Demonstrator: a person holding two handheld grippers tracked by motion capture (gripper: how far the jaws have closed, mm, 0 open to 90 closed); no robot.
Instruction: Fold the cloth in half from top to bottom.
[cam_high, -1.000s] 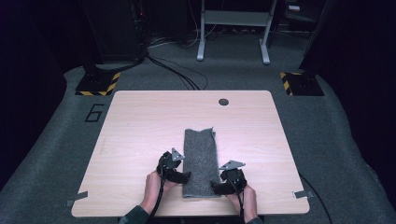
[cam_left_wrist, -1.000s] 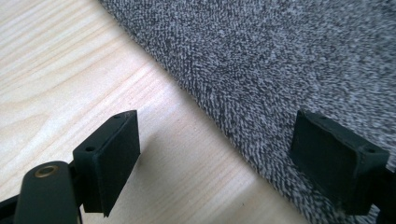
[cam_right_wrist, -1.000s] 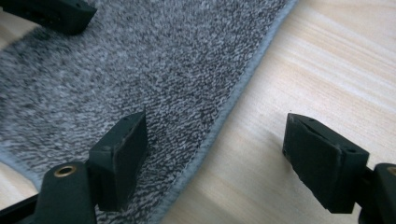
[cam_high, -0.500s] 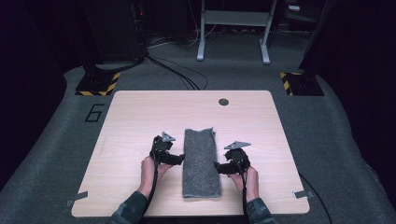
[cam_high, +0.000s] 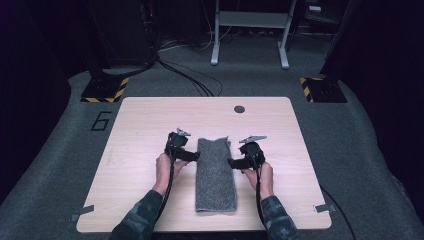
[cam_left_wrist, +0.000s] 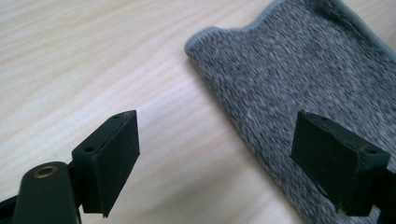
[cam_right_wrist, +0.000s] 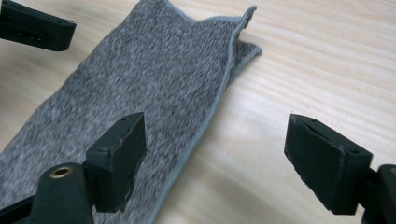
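Note:
A grey folded towel (cam_high: 215, 172) lies lengthwise on the wooden table (cam_high: 140, 125), running from the middle toward the front edge. My left gripper (cam_high: 192, 156) sits at the towel's left edge, open, nothing between its jaws. In the left gripper view the towel (cam_left_wrist: 299, 88) spreads to the right, and one jaw hangs over its edge. My right gripper (cam_high: 234, 163) stands open at the towel's right edge. In the right gripper view the towel (cam_right_wrist: 140, 93) lies to the left with its far corner lifted, and the left jaw hovers over the cloth.
A small dark round disc (cam_high: 239, 109) is set in the table near its far edge. Bare wood lies to both sides of the towel. Beyond the table are cables (cam_high: 185, 80) on the floor and a metal stand (cam_high: 250, 30).
Both grippers have moved away from the towel's near end toward its middle and spread out to its two side edges. The towel now lies flat and straight.

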